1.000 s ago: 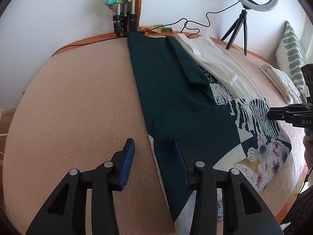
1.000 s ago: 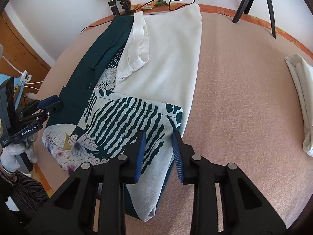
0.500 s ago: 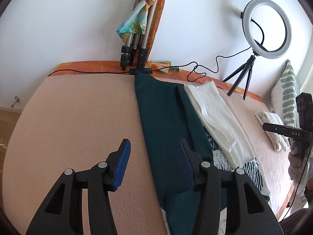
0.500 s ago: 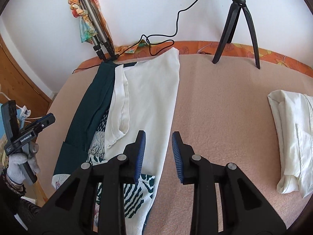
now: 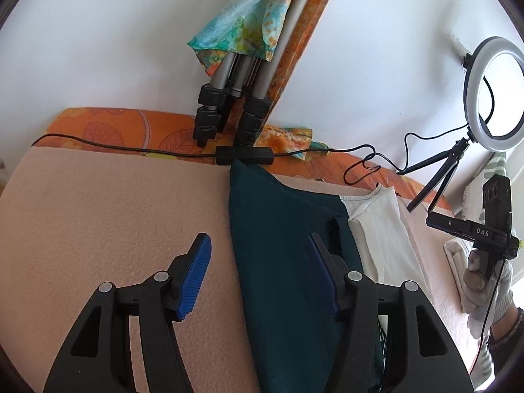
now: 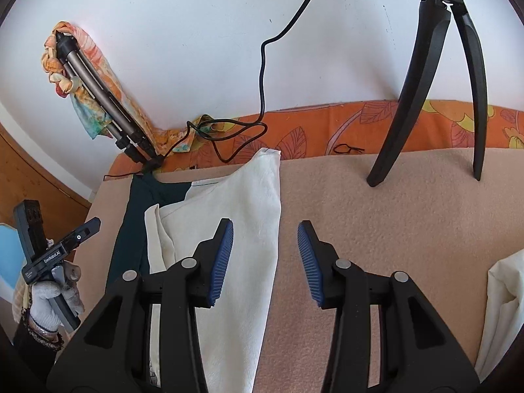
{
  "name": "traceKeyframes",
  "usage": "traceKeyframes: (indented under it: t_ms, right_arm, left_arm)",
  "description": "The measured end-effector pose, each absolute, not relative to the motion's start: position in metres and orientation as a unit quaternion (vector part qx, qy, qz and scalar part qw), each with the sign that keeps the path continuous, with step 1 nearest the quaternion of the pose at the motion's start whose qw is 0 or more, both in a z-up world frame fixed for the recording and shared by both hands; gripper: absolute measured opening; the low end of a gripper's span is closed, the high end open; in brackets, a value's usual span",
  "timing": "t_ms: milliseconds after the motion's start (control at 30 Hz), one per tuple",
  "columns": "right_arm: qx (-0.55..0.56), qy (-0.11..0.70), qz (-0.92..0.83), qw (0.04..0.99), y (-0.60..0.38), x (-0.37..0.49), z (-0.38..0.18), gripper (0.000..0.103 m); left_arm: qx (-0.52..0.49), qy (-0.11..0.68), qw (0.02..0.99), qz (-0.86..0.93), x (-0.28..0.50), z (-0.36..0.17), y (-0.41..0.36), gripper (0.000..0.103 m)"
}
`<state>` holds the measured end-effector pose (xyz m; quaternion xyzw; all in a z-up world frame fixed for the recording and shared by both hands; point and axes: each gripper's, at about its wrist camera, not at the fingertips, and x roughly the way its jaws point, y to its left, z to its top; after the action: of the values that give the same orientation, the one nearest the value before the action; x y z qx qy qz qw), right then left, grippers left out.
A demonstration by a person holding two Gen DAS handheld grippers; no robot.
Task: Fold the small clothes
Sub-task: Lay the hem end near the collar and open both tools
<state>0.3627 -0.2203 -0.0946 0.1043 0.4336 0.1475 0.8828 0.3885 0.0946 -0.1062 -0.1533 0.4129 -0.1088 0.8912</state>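
Grippers both released, jaws just opening — left gripper [image 5: 258,262] over green garment [image 5: 288,262], right gripper [image 6: 266,255] at white garment's [image 6: 242,229] three-o'clock edge.

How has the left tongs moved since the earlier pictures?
Yes: the left tongs moved along the dark green garment toward the folded tripod at the wall, jaws opening, empty.

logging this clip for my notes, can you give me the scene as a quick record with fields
surface: peach blanket over an orange floral cover
garment: dark green and cream garment, lying flat in a long strip toward the wall
left hand-held gripper: open, jaws just been opening, straddling the garment's left edge, nothing gripped
right hand-held gripper: open, jaws just been opening, over the garment's cream right edge, nothing gripped
other cloth: folded cream cloth at far right
background: ring light on its tripod, folded tripod against the wall
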Motion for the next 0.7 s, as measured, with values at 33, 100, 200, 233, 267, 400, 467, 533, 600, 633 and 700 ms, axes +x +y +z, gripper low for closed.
traceKeyframes:
  t_ms: [33, 100, 200, 233, 267, 400, 467, 533, 600, 633, 700]
  right_arm:
    - [0.103, 0.435, 0.148, 0.882, -0.219, 0.368, -0.097, 0.043]
    - [0.101, 0.436, 0.151, 0.881, -0.215, 0.379, -0.102, 0.043]
    - [0.09, 0.438, 0.149, 0.882, -0.206, 0.391, -0.108, 0.043]
    - [0.086, 0.44, 0.149, 0.881, -0.204, 0.395, -0.111, 0.043]
    - [0.083, 0.443, 0.148, 0.88, -0.202, 0.399, -0.114, 0.043]
    - [0.077, 0.446, 0.141, 0.88, -0.197, 0.411, -0.123, 0.043]
    - [0.081, 0.448, 0.144, 0.879, -0.195, 0.415, -0.125, 0.038]
    - [0.081, 0.451, 0.143, 0.877, -0.194, 0.42, -0.128, 0.025]
    - [0.088, 0.451, 0.141, 0.877, -0.195, 0.423, -0.128, 0.012]
    - [0.094, 0.452, 0.144, 0.875, -0.196, 0.424, -0.128, 0.007]
    - [0.087, 0.448, 0.142, 0.878, -0.195, 0.424, -0.126, 0.003]
  left_arm:
    - [-0.158, 0.415, 0.89, -0.107, 0.395, -0.109, 0.096, 0.059]
    - [-0.169, 0.414, 0.888, -0.107, 0.406, -0.113, 0.098, 0.059]
    - [-0.178, 0.413, 0.886, -0.112, 0.419, -0.117, 0.098, 0.059]
    - [-0.178, 0.413, 0.886, -0.113, 0.422, -0.118, 0.097, 0.059]
    - [-0.178, 0.414, 0.885, -0.114, 0.426, -0.119, 0.096, 0.059]
    - [-0.192, 0.42, 0.878, -0.127, 0.436, -0.124, 0.093, 0.054]
    - [-0.187, 0.422, 0.878, -0.127, 0.439, -0.124, 0.091, 0.045]
    - [-0.179, 0.422, 0.88, -0.127, 0.441, -0.125, 0.088, 0.03]
    - [-0.17, 0.418, 0.883, -0.125, 0.443, -0.127, 0.085, 0.012]
    - [-0.161, 0.417, 0.886, -0.122, 0.443, -0.128, 0.083, 0.005]
    - [-0.154, 0.419, 0.888, -0.113, 0.445, -0.13, 0.083, 0.004]
